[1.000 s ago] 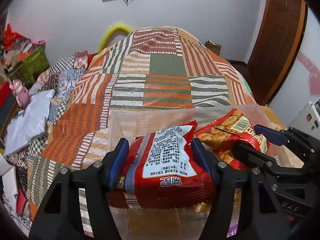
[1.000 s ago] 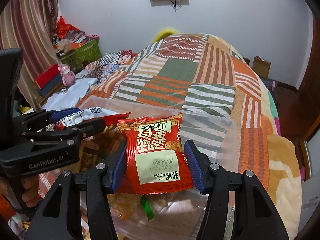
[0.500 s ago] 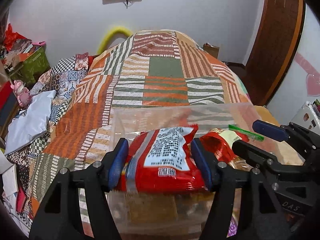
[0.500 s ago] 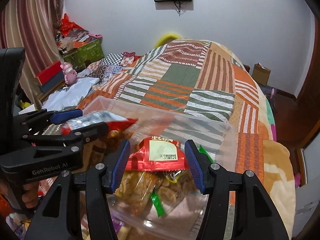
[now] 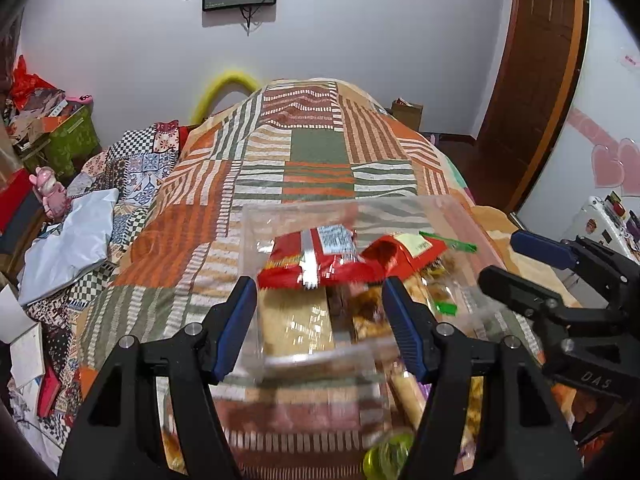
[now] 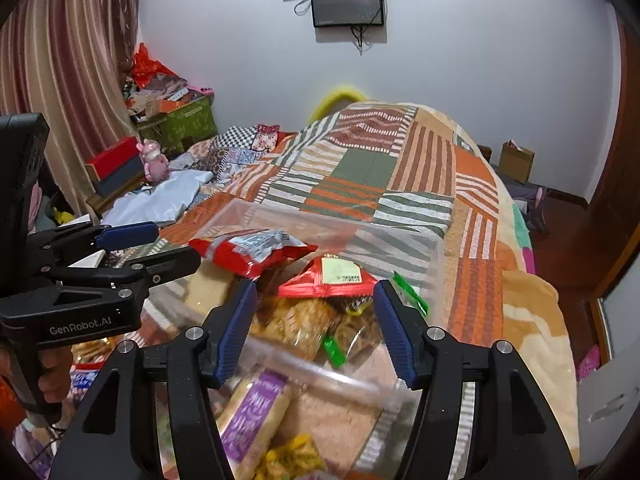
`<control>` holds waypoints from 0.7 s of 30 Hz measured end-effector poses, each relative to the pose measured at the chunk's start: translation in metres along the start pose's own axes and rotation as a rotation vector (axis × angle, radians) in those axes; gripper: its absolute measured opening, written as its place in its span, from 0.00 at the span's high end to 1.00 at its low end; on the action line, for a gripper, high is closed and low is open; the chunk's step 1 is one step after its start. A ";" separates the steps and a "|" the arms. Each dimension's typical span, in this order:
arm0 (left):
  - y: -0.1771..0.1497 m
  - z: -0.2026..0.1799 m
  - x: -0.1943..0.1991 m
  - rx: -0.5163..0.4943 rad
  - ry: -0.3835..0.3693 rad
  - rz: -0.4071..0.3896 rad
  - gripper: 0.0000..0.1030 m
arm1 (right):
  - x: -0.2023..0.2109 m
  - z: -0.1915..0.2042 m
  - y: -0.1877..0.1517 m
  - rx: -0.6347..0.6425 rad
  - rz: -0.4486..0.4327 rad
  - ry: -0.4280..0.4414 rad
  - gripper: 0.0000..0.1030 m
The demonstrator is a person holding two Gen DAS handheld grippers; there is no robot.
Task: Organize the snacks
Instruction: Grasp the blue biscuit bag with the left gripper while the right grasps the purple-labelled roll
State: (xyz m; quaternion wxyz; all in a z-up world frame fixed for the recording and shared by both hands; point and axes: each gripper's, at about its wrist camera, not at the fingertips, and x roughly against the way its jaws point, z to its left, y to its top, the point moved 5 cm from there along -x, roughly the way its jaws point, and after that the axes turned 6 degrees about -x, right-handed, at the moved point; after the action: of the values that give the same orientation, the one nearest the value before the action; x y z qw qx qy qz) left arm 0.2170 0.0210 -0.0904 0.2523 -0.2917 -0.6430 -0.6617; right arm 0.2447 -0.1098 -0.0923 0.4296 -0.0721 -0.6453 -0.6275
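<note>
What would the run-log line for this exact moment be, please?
left gripper: open, empty | right gripper: open, empty | two red snack bags: lying in clear bin on bed

Two matching hand-held tools, black throughout, with matte angular frames and triangular cut-outs in the arms. Left gripper [image 5: 320, 320] and right gripper [image 6: 314, 326] each built with two tapered fingers [image 5: 236, 320] faced with ribbed dark-blue pads [image 6: 394, 332]. Round silver screws [image 5: 195, 328] set at the pivots, one pair per side, with smaller screws along the arms. White lettering "GenRobot.AI" [image 6: 80, 326] printed on the side of the left body, fainter letters "DAS" [image 5: 596, 378] on the right one. Tall black block [image 6: 20, 168] at the back of the left unit. Bare skin of a hand [image 6: 50, 376] wrapped around the black handle below the lettering.
</note>
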 end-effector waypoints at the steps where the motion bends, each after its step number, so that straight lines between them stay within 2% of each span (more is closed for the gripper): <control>1: -0.004 0.000 0.004 0.001 0.001 0.002 0.36 | 0.004 0.002 -0.002 0.001 -0.004 0.003 0.44; 12: -0.055 0.015 0.042 0.033 0.009 0.022 0.27 | 0.044 0.021 -0.031 0.013 -0.048 0.026 0.40; 21: -0.112 0.036 0.047 0.050 0.021 0.084 0.26 | 0.044 0.032 -0.067 -0.005 -0.011 0.051 0.40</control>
State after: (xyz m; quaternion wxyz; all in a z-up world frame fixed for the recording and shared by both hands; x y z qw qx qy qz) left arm 0.1068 0.0645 -0.1354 0.2940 -0.3051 -0.6438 -0.6372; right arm 0.1605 -0.1146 -0.1092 0.4423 -0.0538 -0.6331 -0.6330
